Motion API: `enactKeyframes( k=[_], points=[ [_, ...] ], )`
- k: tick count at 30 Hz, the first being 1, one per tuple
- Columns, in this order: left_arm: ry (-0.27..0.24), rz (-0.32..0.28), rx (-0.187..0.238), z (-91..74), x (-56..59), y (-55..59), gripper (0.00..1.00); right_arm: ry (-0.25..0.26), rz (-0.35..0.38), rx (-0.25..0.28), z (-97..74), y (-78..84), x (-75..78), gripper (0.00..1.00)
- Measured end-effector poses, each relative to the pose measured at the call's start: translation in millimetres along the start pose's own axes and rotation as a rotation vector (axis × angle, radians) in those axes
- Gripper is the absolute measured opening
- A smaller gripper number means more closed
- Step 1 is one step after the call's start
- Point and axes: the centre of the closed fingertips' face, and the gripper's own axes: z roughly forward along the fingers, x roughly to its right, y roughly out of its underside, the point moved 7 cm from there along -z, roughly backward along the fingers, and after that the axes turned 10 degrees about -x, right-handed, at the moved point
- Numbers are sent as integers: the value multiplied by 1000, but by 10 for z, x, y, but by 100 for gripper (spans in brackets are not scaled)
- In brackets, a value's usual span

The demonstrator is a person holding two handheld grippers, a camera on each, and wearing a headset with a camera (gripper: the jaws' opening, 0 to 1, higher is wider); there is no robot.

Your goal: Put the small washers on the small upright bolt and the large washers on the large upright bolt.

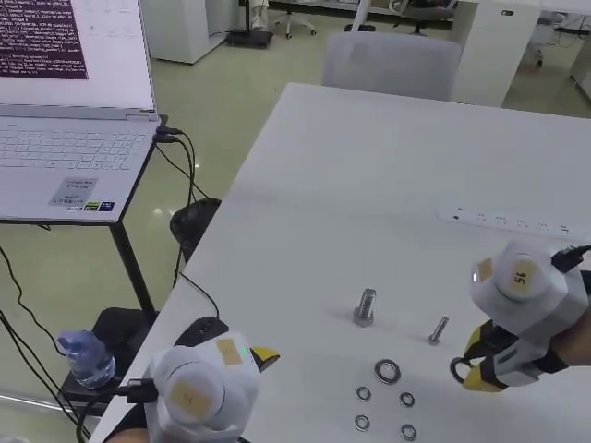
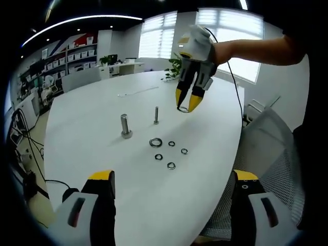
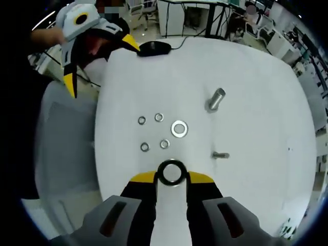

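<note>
At the bottom of the left gripper view, the left gripper (image 2: 173, 177) has its jaws wide apart and empty. In the head view, lower right, the right gripper (image 1: 476, 367) pinches one held large washer (image 3: 160, 173); its sticker seems to read 15. Low on the table (image 1: 369, 185) lie one loose large washer (image 1: 388, 372) and four small washers (image 1: 364, 394). Above them stand one large bolt (image 1: 366, 307) and one small bolt (image 1: 439, 330).

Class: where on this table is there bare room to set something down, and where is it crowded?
Bare: the table between the large bolt and the power strip. Crowded: the loose washers near the right gripper.
</note>
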Motion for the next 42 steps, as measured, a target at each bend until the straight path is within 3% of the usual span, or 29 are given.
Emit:
enactKeyframes(
  k=[22, 37, 42],
  points=[
    [0, 5, 9, 23, -9, -5, 94, 20, 2, 10, -273, -388, 276, 21],
    [-4, -9, 11, 18, -64, 2, 94, 23, 1, 19, -265, -634, 461, 21],
    [-10, 16, 9, 27, -74, -7, 94, 22, -2, 19, -244, -717, 522, 21]
  ],
)
